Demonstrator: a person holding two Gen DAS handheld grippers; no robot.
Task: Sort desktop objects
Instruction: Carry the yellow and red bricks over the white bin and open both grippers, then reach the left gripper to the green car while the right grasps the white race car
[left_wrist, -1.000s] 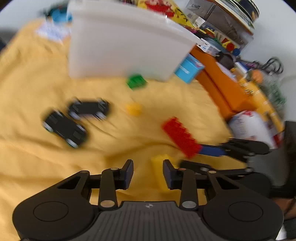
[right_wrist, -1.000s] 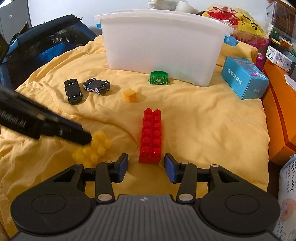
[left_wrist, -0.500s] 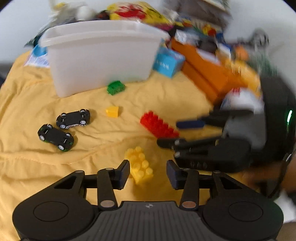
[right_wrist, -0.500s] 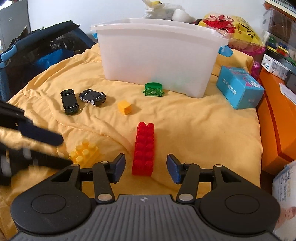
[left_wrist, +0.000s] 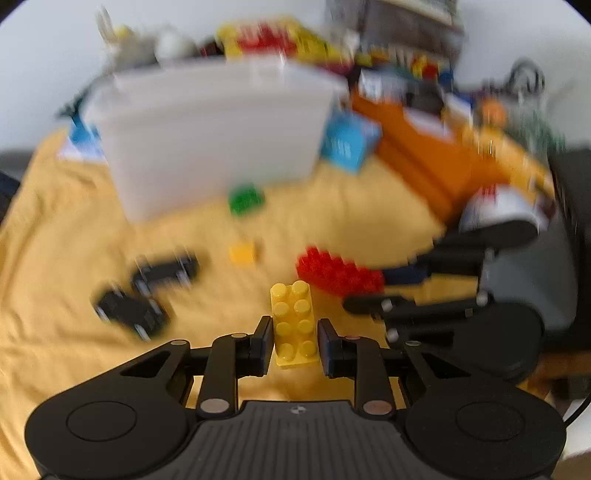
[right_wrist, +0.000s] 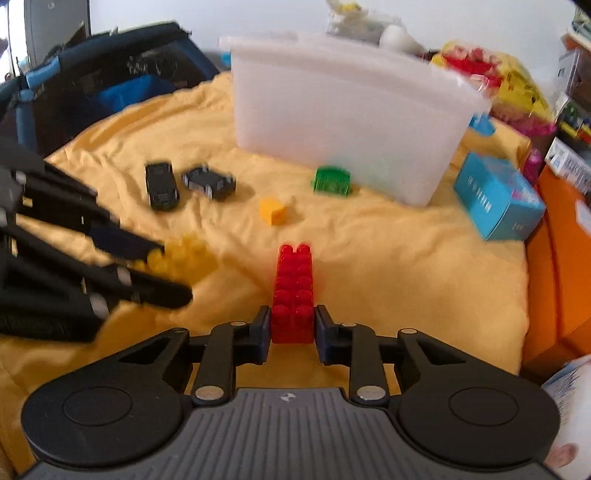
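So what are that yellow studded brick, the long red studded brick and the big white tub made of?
The yellow studded brick, between the left gripper's pads, looks like glossy moulded plastic: light glints off its studs. The long red studded brick, in the right gripper, seems the same, slightly see-through. The big white tub looks like matte, milky, translucent plastic, though blur leaves that open.

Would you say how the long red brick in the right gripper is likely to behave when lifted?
The red brick looks like rigid moulded plastic, so it should keep its shape. The right gripper clamps only its near end, so the far end may droop. Its glossy sides could slip.
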